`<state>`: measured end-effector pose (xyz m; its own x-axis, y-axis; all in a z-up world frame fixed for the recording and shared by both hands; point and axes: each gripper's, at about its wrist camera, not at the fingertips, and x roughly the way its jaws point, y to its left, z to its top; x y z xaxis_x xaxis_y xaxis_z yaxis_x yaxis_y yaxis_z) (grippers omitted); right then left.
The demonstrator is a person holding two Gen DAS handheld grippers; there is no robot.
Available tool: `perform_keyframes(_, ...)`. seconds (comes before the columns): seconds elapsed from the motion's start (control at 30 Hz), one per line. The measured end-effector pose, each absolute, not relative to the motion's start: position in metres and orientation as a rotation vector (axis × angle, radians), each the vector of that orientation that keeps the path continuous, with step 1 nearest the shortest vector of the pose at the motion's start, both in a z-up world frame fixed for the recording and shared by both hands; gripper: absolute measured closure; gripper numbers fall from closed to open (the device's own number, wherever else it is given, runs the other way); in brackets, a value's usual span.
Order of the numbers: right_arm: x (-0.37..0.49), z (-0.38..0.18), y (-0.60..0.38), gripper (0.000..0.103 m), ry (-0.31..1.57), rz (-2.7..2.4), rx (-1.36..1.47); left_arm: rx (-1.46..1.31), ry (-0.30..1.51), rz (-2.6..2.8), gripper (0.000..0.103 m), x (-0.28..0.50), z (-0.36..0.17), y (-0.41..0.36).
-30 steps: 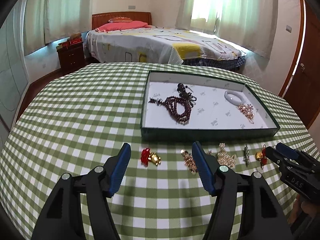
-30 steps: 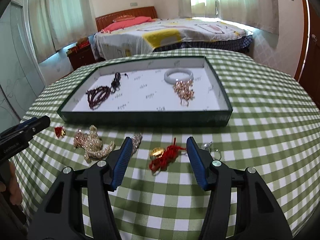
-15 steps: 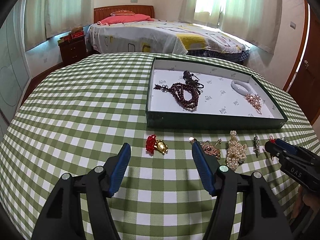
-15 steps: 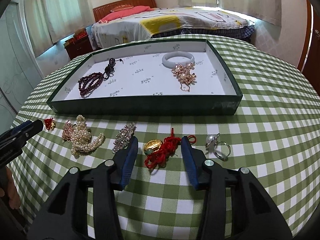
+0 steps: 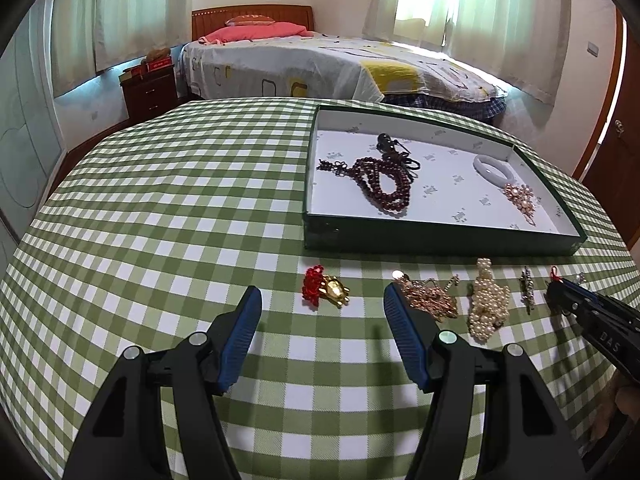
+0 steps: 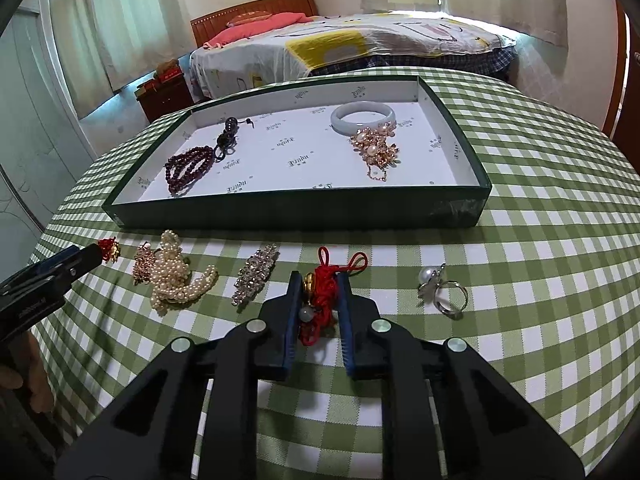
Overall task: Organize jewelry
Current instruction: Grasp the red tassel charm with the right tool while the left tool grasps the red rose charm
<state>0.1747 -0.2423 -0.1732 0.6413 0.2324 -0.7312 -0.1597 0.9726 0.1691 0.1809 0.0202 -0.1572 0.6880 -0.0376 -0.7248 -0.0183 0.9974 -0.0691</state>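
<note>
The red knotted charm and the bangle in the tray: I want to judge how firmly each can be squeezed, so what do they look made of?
The red knotted charm, between the right gripper's closing fingers, looks like soft braided cord, matte with looped ends, tied to a shiny gold-coloured, probably metal, bead. The bangle looks like pale polished stone, maybe jade or glass: smooth, glossy, slightly translucent.

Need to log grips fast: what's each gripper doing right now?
Left gripper: open, empty.
Right gripper: jaws just closing, now shut on the red knotted charm.
</note>
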Motion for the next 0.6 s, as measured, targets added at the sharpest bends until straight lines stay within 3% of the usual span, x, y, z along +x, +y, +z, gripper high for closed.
perform_keyframes(0.23, 0.176, -0.174, -0.242, 0.086, 0.846, 0.231, 0.094, -0.071, 0.847, 0.000, 0.043, 0.196, -0.165, 0.026)
perform_keyframes(0.43, 0.176, -0.174, -0.242, 0.086, 0.844, 0.232, 0.091, -0.055, 0.868, -0.018, 0.059, 0.203, -0.171, 0.022)
perform_keyframes(0.6, 0.176, -0.174, -0.242, 0.086, 0.843, 0.232, 0.092, -0.057, 0.862, -0.034, 0.081, 0.201, -0.171, 0.025)
